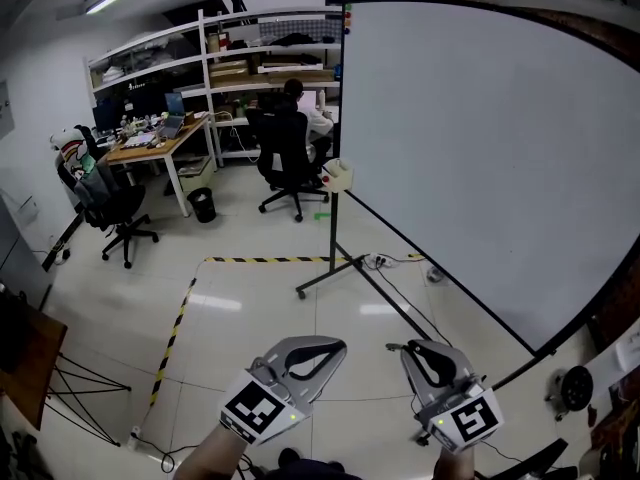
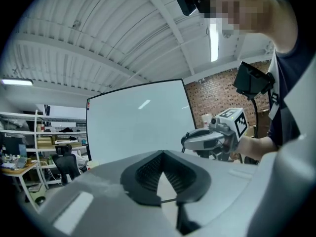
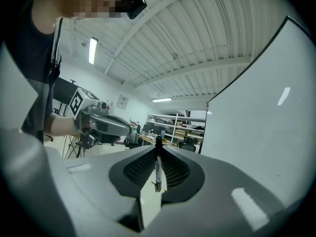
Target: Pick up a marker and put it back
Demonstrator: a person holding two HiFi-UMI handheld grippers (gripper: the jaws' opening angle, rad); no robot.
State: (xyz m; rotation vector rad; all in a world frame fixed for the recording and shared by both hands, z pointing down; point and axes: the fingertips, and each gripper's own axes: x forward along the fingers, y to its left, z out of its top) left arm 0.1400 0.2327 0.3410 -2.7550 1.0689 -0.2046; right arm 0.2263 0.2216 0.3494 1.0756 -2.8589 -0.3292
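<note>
Glossy pale floor, whiteboard, shelving, desk, office chairs.

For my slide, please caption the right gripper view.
Right gripper holds an upright marker in its jaws; whiteboard at right, left gripper at left.

The right gripper has its jaws clamped on a black-capped marker, which stands upright between the pads. The whiteboard fills the right side. At left, a hand holds the left gripper.
</note>
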